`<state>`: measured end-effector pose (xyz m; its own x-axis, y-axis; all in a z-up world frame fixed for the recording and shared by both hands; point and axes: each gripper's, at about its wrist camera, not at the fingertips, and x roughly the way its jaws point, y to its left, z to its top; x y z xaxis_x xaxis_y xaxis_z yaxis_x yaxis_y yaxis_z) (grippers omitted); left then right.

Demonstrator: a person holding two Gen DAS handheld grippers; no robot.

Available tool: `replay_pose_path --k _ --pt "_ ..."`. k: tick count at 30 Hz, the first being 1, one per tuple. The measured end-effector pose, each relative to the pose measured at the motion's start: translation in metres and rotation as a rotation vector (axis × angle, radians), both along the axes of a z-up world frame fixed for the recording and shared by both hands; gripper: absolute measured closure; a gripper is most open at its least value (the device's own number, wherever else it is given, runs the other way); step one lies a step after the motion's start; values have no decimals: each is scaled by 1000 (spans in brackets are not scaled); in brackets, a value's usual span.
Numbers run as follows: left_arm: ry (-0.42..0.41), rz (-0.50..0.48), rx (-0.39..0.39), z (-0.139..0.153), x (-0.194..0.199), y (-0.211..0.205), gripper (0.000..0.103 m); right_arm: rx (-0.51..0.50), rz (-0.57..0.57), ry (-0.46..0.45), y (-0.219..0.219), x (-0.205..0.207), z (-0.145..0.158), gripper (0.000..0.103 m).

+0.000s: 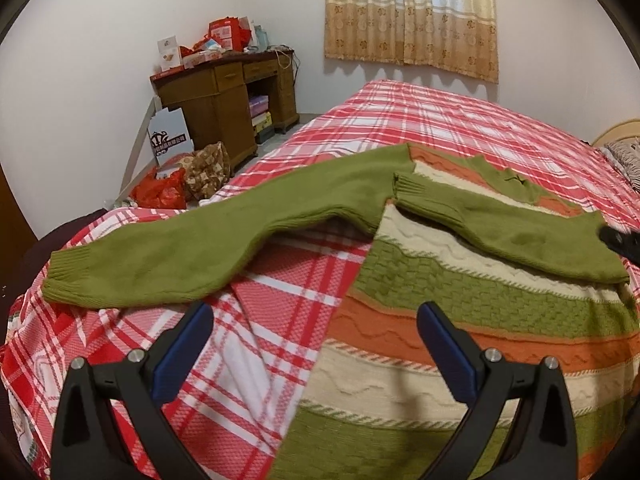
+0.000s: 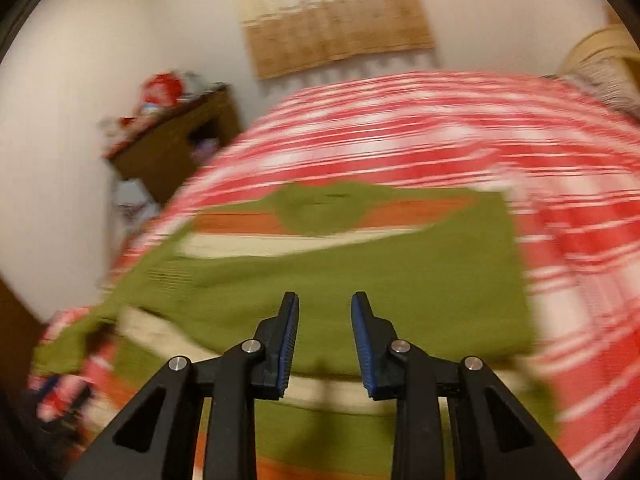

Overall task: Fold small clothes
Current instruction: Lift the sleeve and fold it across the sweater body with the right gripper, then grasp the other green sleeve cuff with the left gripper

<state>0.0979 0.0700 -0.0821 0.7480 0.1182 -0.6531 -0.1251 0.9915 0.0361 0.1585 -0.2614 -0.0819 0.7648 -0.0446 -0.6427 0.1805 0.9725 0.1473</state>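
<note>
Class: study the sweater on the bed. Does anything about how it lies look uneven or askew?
Yes. One green sleeve is folded across the sweater; the other sleeve sprawls outward over the plaid bedspread.

White walls (image 1: 100, 40) closed in the room, and a beige patterned curtain (image 1: 412, 16) hung on the far wall, pale where daylight came through at the top. A brown wooden desk (image 1: 224, 96) stood in the left corner, its top heaped with red boxes (image 1: 224, 40) and its open shelf stacked with more boxes, while a white bag (image 1: 170, 138), a brown patterned bag (image 1: 208, 168) and a red plastic bag (image 1: 160, 192) sat beside it on the grey floor (image 1: 280, 138). The bed (image 1: 440, 120) under a red-and-white plaid sheet filled the middle, with a pale headboard (image 1: 618, 132) at far right.
</note>
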Motion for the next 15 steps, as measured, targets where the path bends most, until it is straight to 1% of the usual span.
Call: replay_pose_path --k 2,4,5,6,7,11,13,15 --pt "-3 -6 25 1 -1 -8 0 -35 -57 49 -26 -7 -11 74" --pt "3 -2 33 1 -1 -11 0 -30 -93 102 -48 -13 -25 74" --pt "8 3 27 1 0 -11 0 -9 -82 124 -55 -12 -34 75" --pt "17 8 18 0 1 -9 0 -3 -68 104 -56 -13 -38 75" --pt "32 19 5 -1 1 -5 0 -32 -54 68 -54 -17 -39 75" --pt "44 75 8 -2 -2 9 0 -143 -59 59 -40 -16 -42 74" --pt "37 105 30 0 -5 19 0 -148 -57 55 -39 -19 -43 73" --pt "21 157 46 5 -9 36 0 -116 -45 40 -44 -21 -44 70"
